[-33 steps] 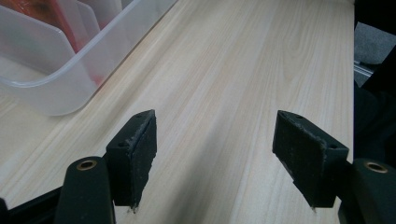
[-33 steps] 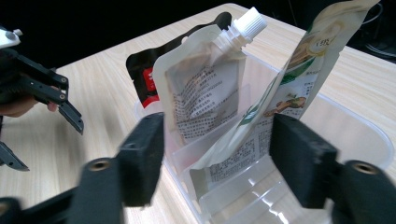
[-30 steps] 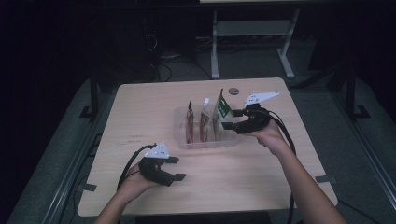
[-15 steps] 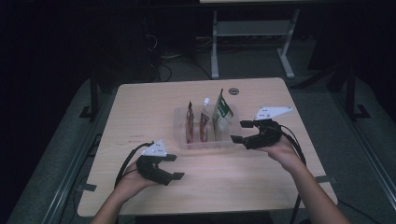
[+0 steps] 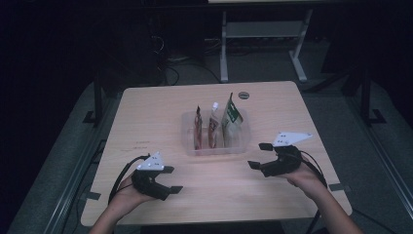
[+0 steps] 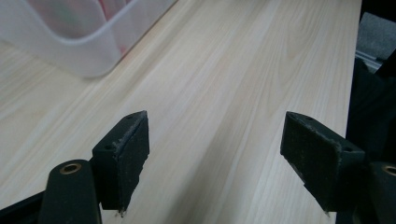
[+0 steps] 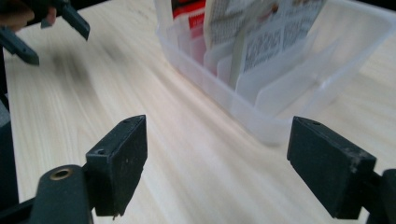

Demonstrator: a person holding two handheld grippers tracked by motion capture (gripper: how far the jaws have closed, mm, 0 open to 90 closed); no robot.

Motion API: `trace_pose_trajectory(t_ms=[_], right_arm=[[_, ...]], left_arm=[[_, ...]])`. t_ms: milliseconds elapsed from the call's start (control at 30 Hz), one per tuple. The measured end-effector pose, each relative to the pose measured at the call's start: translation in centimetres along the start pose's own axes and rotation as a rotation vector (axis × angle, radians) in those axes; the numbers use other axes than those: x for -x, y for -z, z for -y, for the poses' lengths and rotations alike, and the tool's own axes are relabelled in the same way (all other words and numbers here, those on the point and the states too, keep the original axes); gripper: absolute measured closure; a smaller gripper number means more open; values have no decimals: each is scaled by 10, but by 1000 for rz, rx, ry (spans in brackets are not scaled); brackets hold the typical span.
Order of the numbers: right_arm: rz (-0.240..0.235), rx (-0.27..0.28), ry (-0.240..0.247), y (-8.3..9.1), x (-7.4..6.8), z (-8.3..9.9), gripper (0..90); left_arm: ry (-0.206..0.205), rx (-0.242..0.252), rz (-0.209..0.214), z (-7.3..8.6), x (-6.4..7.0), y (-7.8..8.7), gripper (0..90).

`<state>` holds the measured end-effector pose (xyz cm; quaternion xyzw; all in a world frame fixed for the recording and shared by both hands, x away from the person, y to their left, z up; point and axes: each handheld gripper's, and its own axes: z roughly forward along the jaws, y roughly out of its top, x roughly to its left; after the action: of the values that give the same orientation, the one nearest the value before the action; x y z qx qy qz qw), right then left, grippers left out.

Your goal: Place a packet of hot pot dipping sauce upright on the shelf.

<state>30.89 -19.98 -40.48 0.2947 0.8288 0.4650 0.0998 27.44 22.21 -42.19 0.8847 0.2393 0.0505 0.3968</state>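
On the pale wood table [image 5: 160, 122], mid-surface, a clear plastic bin [image 5: 189, 130] with dividers holds three upright pouches: green-topped pouch [image 5: 231, 117] rightmost, white-capped pouch [image 5: 213, 127] in the middle, red pouch [image 5: 198, 130] on the left. Right hand-held gripper [image 5: 259, 156] sits just beside the bin's near right corner, jaws spread, nothing between. Left hand-held gripper [image 5: 171, 179] rests near the front edge, jaws spread, empty, bare wood between it and the bin. Small dark disc [image 5: 243, 95] behind the bin.

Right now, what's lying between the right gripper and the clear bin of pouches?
Nothing: bare tabletop separates the right gripper from the clear bin, as the high view and right gripper view show.
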Motion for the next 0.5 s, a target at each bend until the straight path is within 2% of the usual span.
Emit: trace_pose_trajectory(t_ms=[167,367,467,500], right_arm=[[7,-27,-7,3,-1,17,177],[52,-37,-31,15,3,40,165],[60,-51,-37,18,6,50,163],[64,-58,-34,18,7,51,156]], left_arm=[[7,-15,-17,11,-1,4,214],[18,-5,-29,27,-1,8,193],[13,-49,-15,34,-2,5,193],[19,-49,-7,36,-3,5,193]])
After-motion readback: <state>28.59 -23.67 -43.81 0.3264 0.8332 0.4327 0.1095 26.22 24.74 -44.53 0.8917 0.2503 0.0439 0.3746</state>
